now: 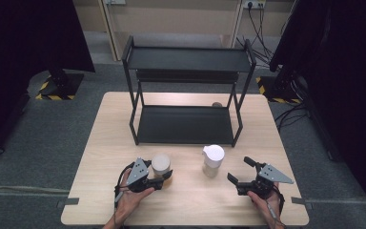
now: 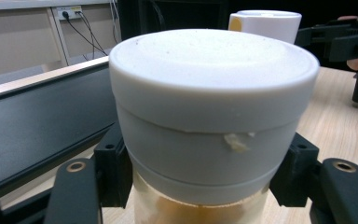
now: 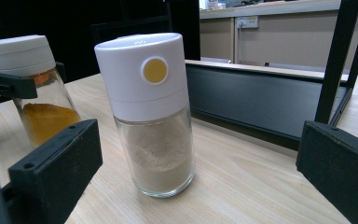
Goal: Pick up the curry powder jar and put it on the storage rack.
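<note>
A glass jar (image 1: 161,163) with a wide white lid (image 2: 213,70) and orange-yellow powder stands at the table's front left. My left gripper (image 1: 164,178) is shut on it, its jaws pressing the jar just under the lid from both sides. To its right stands a glass shaker (image 1: 213,161) with a white cap, a yellow dot (image 3: 154,70) and pale powder (image 3: 158,154). My right gripper (image 1: 239,170) is open a little to the right of the shaker and apart from it. In the right gripper view the shaker stands ahead between the wide-spread jaws.
A black two-tier metal rack (image 1: 186,125) stands at the middle back of the light wooden table (image 1: 186,205), both shelves bare. A small round object (image 1: 217,104) lies behind its right rear leg. Dark curtains and stands flank the table.
</note>
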Available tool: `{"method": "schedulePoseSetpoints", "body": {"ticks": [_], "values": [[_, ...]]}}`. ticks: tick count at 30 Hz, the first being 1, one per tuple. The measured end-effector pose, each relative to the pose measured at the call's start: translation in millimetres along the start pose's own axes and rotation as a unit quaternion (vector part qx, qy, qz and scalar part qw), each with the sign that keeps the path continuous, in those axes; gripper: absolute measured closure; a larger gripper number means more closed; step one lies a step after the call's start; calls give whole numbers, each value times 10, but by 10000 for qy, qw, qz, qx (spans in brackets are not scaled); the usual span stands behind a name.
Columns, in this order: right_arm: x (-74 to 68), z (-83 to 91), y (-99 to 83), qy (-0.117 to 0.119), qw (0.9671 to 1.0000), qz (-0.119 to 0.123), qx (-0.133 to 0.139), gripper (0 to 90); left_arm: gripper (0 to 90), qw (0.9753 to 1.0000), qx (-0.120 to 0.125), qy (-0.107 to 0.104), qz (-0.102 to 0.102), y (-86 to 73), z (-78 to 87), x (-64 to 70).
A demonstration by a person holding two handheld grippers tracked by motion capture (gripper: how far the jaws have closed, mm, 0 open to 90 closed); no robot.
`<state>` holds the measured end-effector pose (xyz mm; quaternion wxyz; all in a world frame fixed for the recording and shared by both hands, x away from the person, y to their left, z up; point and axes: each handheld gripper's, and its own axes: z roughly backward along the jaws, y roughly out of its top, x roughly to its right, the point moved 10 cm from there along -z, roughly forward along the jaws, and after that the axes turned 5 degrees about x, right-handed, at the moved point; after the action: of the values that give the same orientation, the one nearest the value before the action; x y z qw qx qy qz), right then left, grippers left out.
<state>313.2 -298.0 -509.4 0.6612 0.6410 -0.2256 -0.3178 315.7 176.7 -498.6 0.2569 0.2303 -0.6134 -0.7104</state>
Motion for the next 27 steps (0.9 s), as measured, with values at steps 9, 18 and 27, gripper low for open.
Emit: {"method": "schedulePoseSetpoints", "body": {"ticks": [9,18,27], "values": [[-3,11,3,-2,10000,2,18,6,356,10000,-9,-57,19,93,1,31],[-4,14,4,7,10000,15,17,6,355,9999,46,-28,89,225,14,22],[-9,9,4,23,10000,27,8,6,355,9999,44,-10,96,357,24,-17]]}}
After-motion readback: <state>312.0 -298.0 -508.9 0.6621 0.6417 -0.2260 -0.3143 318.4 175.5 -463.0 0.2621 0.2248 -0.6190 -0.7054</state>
